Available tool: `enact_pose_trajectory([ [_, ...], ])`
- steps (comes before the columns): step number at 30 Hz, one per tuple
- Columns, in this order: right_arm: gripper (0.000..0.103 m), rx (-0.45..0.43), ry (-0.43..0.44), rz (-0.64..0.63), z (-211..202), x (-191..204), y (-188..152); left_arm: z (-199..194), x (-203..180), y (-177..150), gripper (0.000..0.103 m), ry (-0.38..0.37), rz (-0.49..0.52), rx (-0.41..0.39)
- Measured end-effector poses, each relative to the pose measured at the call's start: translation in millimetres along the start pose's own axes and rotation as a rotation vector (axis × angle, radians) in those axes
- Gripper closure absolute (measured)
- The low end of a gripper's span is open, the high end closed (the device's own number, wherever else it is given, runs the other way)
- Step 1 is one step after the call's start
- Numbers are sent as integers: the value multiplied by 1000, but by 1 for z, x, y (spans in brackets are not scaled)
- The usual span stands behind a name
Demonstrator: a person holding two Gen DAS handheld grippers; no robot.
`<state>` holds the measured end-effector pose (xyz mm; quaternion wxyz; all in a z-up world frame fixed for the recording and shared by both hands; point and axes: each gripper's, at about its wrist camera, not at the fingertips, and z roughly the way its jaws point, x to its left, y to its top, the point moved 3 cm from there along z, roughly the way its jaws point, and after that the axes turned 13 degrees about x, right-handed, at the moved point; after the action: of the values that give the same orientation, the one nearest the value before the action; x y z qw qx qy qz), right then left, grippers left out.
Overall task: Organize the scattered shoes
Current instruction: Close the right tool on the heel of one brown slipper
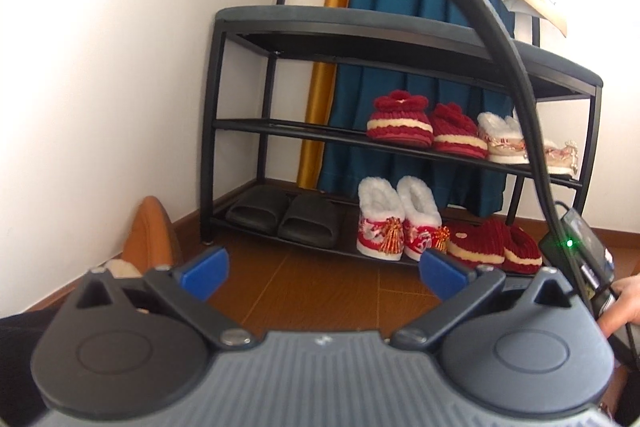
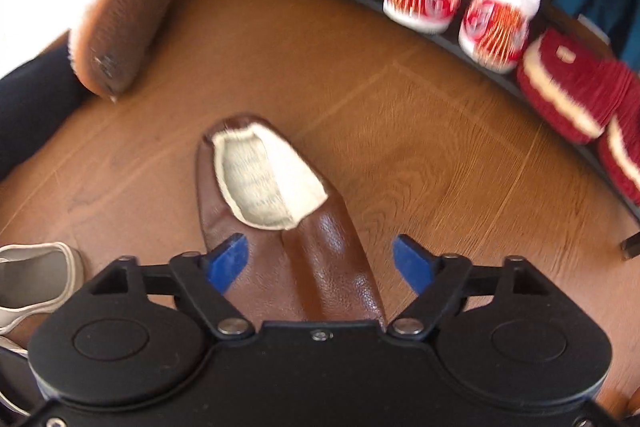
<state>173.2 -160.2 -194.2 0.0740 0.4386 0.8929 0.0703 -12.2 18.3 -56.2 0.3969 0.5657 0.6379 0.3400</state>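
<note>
Our right gripper [image 2: 320,263] points down at a brown leather slipper [image 2: 280,211] on the wood floor [image 2: 420,155], jaws partly apart; its toe lies between the blue pads [image 2: 228,261], and we cannot tell whether the left pad touches it (the right one stands clear). Our left gripper [image 1: 322,273] hangs wide and empty, facing the black shoe rack [image 1: 400,27], where red knit and white-furred slippers already sit. Another brown slipper [image 2: 124,19] leans against the wall.
</note>
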Motion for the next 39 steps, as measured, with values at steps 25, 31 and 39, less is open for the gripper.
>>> enact_pose_trajectory([
  [25, 70, -156, 224, 894, 19, 3, 13, 6, 43, 7, 0, 79, -118, 20],
  [31, 17, -245, 218, 876, -6, 4, -2, 8, 39, 12, 0, 85, -100, 62],
  [39, 0, -450, 99, 792, -98, 15, -77, 17, 8, 13, 0, 10, 4, 152],
])
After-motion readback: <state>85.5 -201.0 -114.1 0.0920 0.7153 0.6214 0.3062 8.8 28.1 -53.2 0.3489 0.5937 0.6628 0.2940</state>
